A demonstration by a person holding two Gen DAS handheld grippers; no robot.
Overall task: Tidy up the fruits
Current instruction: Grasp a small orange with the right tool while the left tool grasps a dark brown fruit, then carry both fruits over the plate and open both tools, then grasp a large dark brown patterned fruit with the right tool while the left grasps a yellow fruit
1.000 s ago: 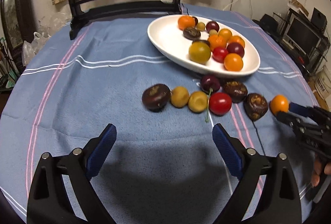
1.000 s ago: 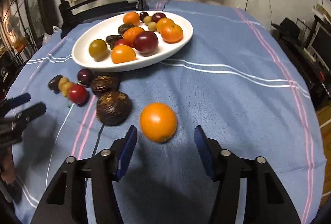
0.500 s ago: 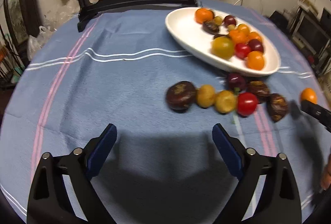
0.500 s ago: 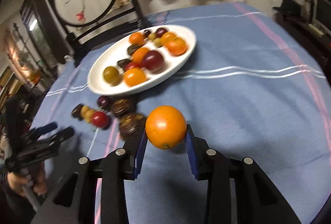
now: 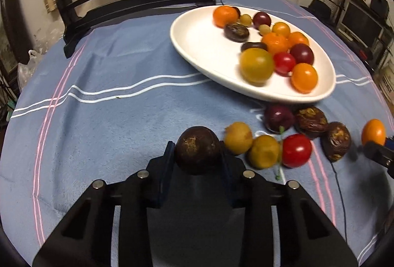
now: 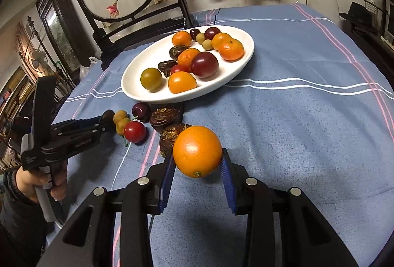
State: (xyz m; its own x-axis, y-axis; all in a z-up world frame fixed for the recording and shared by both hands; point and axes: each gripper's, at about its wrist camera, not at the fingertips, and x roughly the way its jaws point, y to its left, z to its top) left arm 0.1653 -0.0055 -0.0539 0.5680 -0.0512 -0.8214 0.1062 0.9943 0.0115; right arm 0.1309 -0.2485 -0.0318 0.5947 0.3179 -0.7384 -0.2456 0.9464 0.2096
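The left tool was clenched on a dark brown fruit at the left end of the loose row on the desk. Just beside it lay two yellow fruits, then a red cherry. The right tool was clenched on an orange, held above the blue cloth, near two wrinkled dark fruits. The white plate beyond them held the other fruits.
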